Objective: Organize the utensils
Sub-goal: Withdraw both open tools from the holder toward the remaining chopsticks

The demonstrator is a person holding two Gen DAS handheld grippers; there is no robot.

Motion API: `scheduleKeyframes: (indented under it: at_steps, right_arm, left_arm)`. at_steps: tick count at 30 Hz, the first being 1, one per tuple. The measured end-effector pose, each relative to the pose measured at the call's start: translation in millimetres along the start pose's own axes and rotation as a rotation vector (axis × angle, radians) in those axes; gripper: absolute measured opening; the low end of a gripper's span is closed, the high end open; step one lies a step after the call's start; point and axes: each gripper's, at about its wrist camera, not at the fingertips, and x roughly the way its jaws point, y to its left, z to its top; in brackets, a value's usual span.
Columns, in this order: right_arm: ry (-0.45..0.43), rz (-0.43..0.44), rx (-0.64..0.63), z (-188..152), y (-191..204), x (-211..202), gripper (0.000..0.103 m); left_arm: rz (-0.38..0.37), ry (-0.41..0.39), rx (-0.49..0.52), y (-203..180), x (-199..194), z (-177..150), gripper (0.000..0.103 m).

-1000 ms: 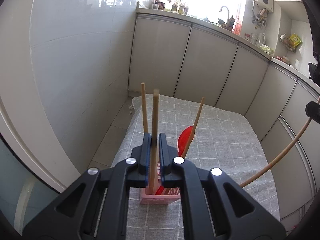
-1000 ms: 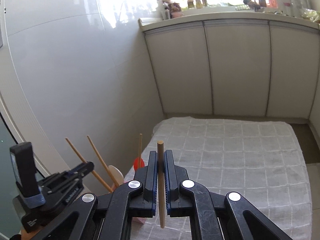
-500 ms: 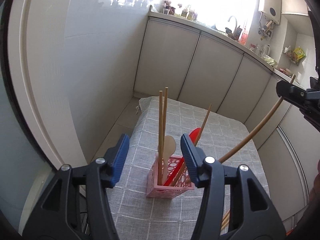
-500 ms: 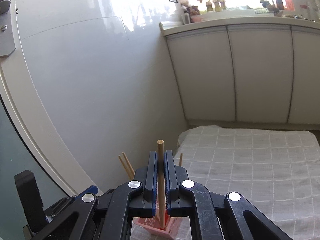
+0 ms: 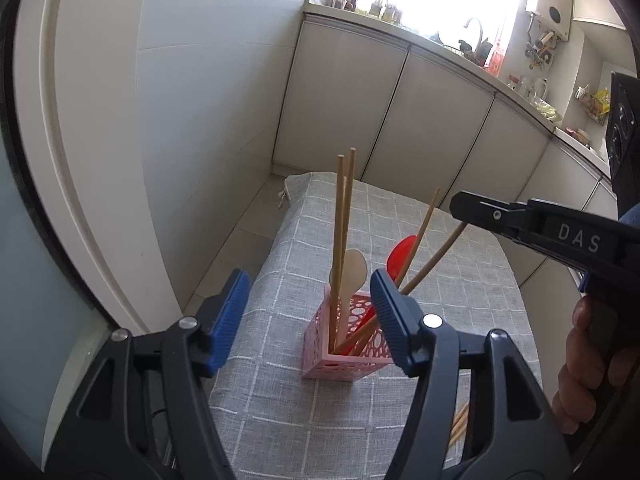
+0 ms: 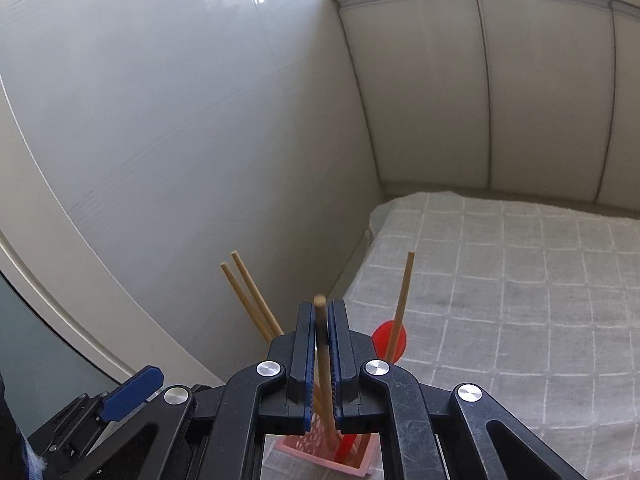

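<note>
Only from the right wrist does the right claw (image 6: 323, 354) show, loosening around a chopstick (image 6: 325, 376).

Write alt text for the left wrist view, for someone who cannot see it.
A pink perforated basket stands on a grey checked tablecloth, holding wooden chopsticks, a pale spoon and a red spoon. The left gripper frames it, jaws opening and empty; the right gripper lowers another chopstick in.
</note>
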Motion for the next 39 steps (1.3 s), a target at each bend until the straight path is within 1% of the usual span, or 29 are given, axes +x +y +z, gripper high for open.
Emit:
scheduleKeyframes:
  at_steps: [1, 2, 3, 4, 8, 10, 12, 16, 19, 23, 26, 29, 32, 35, 37, 39]
  right_arm:
    - [0.008, -0.021, 0.002, 0.9, -2.0, 0.0, 0.02]
    - [0.005, -0.03, 0.001, -0.5, -4.1, -4.0, 0.025]
    - [-0.004, -0.029, -0.003, -2.3, -5.8, -9.6, 0.036]
    - [-0.012, -0.032, -0.008, -3.4, -8.3, -16.3, 0.042]
    - [-0.031, -0.076, -0.016, -11.5, -23.3, -45.6, 0.05]
    - [-0.032, -0.094, -0.003, -20.1, -35.8, -61.6, 0.056]
    - [-0.019, -0.115, 0.012, -30.3, -49.5, -75.1, 0.061]
    - [0.031, -0.182, 0.052, -58.3, -77.9, -98.8, 0.068]
    - [0.078, -0.222, 0.097, -80.1, -100.3, -110.8, 0.072]
    - [0.14, -0.257, 0.171, -106.3, -133.0, -117.5, 0.074]
    - [0.176, -0.265, 0.25, -129.1, -159.9, -122.9, 0.076]
    - [0.221, -0.287, 0.31, -149.1, -180.4, -125.0, 0.076]
    - [0.299, -0.323, 0.36, -173.0, -199.0, -122.7, 0.076]
    - [0.403, -0.315, 0.438, -203.1, -219.8, -113.6, 0.076]
    - [0.472, -0.307, 0.486, -219.2, -228.7, -105.1, 0.076]
    - [0.524, -0.321, 0.501, -233.3, -235.2, -98.4, 0.074]
  left_arm:
    - [-0.001, 0.006, 0.006, -1.4, 0.1, -0.4, 0.065]
    - [0.0, 0.01, 0.014, -2.9, 0.0, -0.9, 0.065]
    - [0.0, 0.013, 0.022, -4.2, 0.0, -1.6, 0.067]
    - [0.0, 0.016, 0.03, -5.8, -0.1, -2.2, 0.067]
    - [-0.001, 0.035, 0.058, -13.4, 1.6, -5.3, 0.07]
    - [-0.006, 0.049, 0.076, -19.7, 2.0, -7.9, 0.071]
    - [-0.013, 0.06, 0.099, -26.9, 1.1, -11.7, 0.075]
    - [-0.03, 0.092, 0.167, -49.0, -0.6, -21.7, 0.079]
    - [-0.052, 0.121, 0.228, -67.4, 0.7, -31.2, 0.081]
    - [-0.07, 0.171, 0.303, -91.5, 9.1, -45.2, 0.081]
    - [-0.093, 0.223, 0.348, -109.4, 18.3, -58.3, 0.081]
    - [-0.111, 0.285, 0.411, -129.1, 28.3, -78.8, 0.081]
    - [-0.098, 0.334, 0.477, -144.7, 37.5, -99.0, 0.081]
    - [-0.088, 0.391, 0.531, -154.6, 49.1, -117.4, 0.081]
    - [-0.089, 0.425, 0.547, -157.5, 55.0, -126.1, 0.081]
    - [-0.088, 0.459, 0.552, -158.6, 60.7, -133.7, 0.081]
